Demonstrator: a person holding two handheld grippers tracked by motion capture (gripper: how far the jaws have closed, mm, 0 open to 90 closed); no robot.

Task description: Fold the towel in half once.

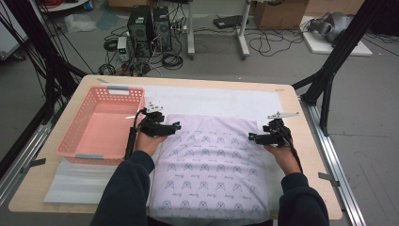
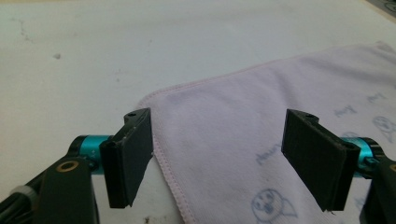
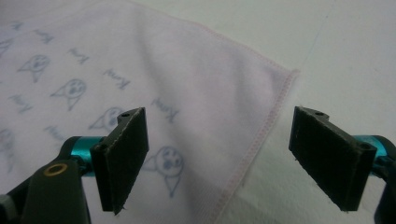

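Sleeves (image 1: 126, 188) and hands enter at the near edge, each holding tongs over a printed towel (image 1: 211, 165) spread flat on the table (image 1: 310, 155). Left tongs (image 1: 175, 126) hover at the towel's far left corner (image 2: 154, 100): the jaws stand wide apart and grip nothing, the left jaw beyond the side hem, the right jaw over the cloth, the corner just ahead of the tips. Right tongs (image 1: 251, 137) mirror this at the far right corner (image 3: 292, 73), jaws likewise open and empty, straddling the right hem. Each hand is nearest its own corner. Towel's long axis runs from the person toward the far edge, with its near end hanging over the table rim. Behind the left tongs sits a pink basket (image 1: 101, 123), touching nothing. A white mat (image 1: 226, 101) lies beyond the towel. Nothing obstructs either corner; a short descent, in my judgement, precedes any pinch.
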